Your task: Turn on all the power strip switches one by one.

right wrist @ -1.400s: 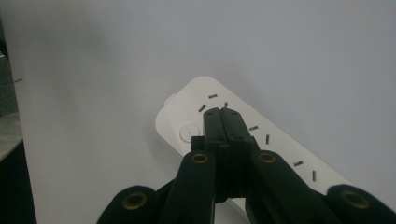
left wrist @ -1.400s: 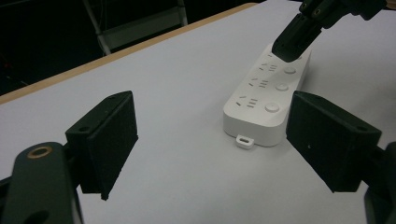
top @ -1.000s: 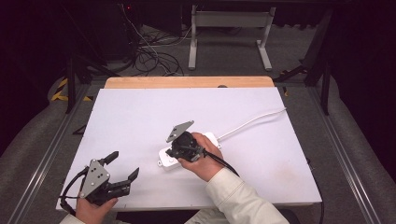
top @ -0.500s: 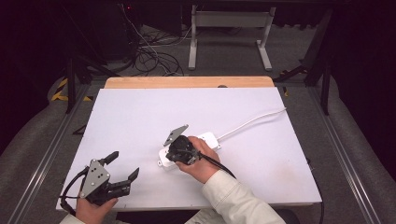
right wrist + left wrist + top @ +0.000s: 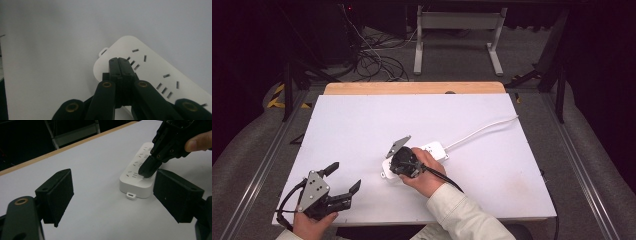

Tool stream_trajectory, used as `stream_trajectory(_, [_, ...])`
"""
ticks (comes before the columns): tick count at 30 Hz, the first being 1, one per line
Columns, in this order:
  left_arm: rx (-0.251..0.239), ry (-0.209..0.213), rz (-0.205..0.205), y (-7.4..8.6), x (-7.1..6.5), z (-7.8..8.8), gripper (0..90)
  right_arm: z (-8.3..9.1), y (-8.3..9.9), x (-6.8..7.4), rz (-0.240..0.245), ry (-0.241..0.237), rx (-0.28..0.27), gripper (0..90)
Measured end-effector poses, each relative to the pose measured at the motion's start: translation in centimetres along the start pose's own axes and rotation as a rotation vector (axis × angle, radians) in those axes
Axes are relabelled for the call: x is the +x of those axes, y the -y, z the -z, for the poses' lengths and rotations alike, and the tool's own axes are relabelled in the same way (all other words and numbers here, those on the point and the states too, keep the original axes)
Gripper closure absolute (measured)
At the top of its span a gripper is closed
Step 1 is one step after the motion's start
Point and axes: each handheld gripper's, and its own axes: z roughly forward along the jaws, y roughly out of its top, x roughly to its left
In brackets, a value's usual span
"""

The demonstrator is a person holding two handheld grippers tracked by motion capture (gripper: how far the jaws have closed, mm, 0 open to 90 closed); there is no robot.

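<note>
Over the past second we are seeing the right gripper [image 5: 399, 161] edging leftward and nearer along the white power strip [image 5: 434, 149], from about its middle toward its near-left end, while the left gripper [image 5: 339, 182] is staying put at the near-left corner.

We are looking down on a white table [image 5: 362, 125] whose bare surface is leaving the power strip as the one object in play; it is lying flat just right of centre, angled so that its white cord [image 5: 482, 130] is running off to the far right edge.

We are watching the right hand [image 5: 424, 172] tilting its gripper downward, jaws pressed fully together with nothing between them, the closed tip touching or sitting just above the strip's top face beside the last group of sockets. We are reading that closed, pointed pose as one suited to pushing on something small, perhaps a switch at that end, or to pinning the strip in place; no button is discernible there.

We are finding the left gripper resting low on the table, jaws spread wide and empty, aimed at the strip's rounded near end, where a small hanging tab [image 5: 131, 195] is sticking out. It is sitting well apart from the strip, apparently waiting in reserve.
</note>
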Motion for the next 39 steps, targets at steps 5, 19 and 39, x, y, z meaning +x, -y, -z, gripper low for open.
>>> stream_trajectory(5, [0.000, -0.001, -0.002, 0.00, -0.04, 0.00, 17.0, -0.10, 0.19, -0.14, -0.022, -0.008, -0.013, 90.0])
stream_trajectory(19, [0.000, -0.002, -0.002, -0.01, -0.05, -0.07, 16.9, 0.02, 0.27, -0.14, -0.025, 0.069, 0.020, 90.0])
stream_trajectory(39, [0.000, -0.002, 0.001, 0.02, 0.00, -0.03, 16.9, 0.05, 0.13, -0.12, -0.014, 0.020, 0.006, 90.0])
